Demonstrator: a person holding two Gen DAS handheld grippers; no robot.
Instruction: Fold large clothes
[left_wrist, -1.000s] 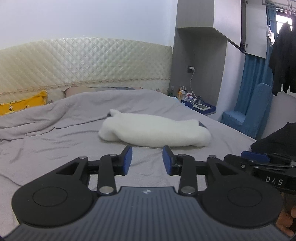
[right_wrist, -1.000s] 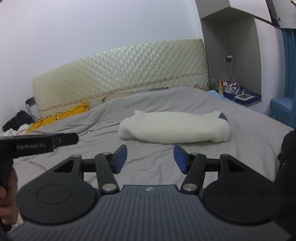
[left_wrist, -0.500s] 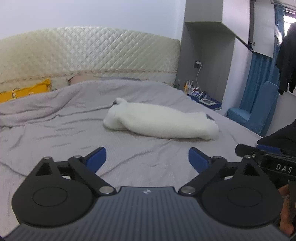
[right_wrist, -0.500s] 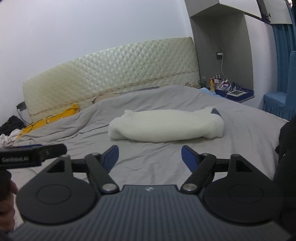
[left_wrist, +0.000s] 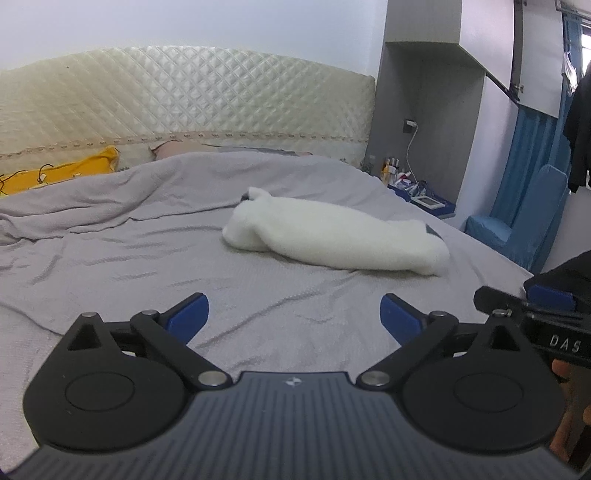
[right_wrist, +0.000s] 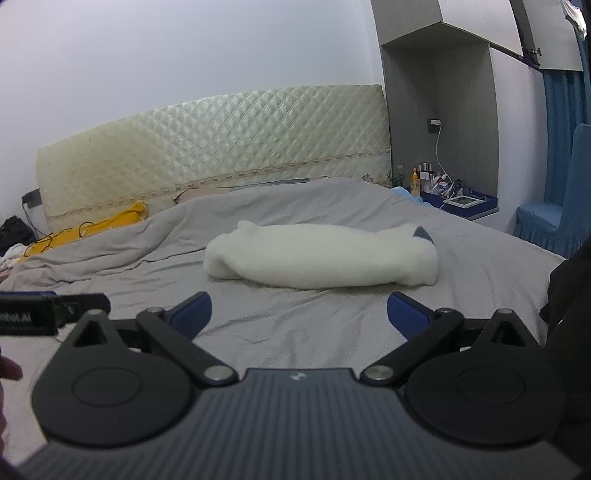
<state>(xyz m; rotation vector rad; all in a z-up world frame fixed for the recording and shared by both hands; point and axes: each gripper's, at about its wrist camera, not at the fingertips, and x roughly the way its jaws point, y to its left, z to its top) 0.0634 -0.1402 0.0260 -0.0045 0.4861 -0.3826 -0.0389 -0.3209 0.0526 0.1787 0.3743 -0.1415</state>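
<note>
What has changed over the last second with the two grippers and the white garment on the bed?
Both grippers spread their jaws from narrow to wide. The left gripper is now open; the right gripper is opening, with nothing between the jaws of either. Neither took hold of anything. The white garment lies bunched on the grey bedcover as before, untouched.

Both wrist views look low across the bed (left_wrist: 147, 258) toward the headboard (right_wrist: 221, 147); both share it.

A home bedroom: a bed (left_wrist: 147, 258) with quilted headboard (left_wrist: 184, 107), a cluttered nightstand (right_wrist: 465, 205), blue curtains (left_wrist: 524, 162).
</note>
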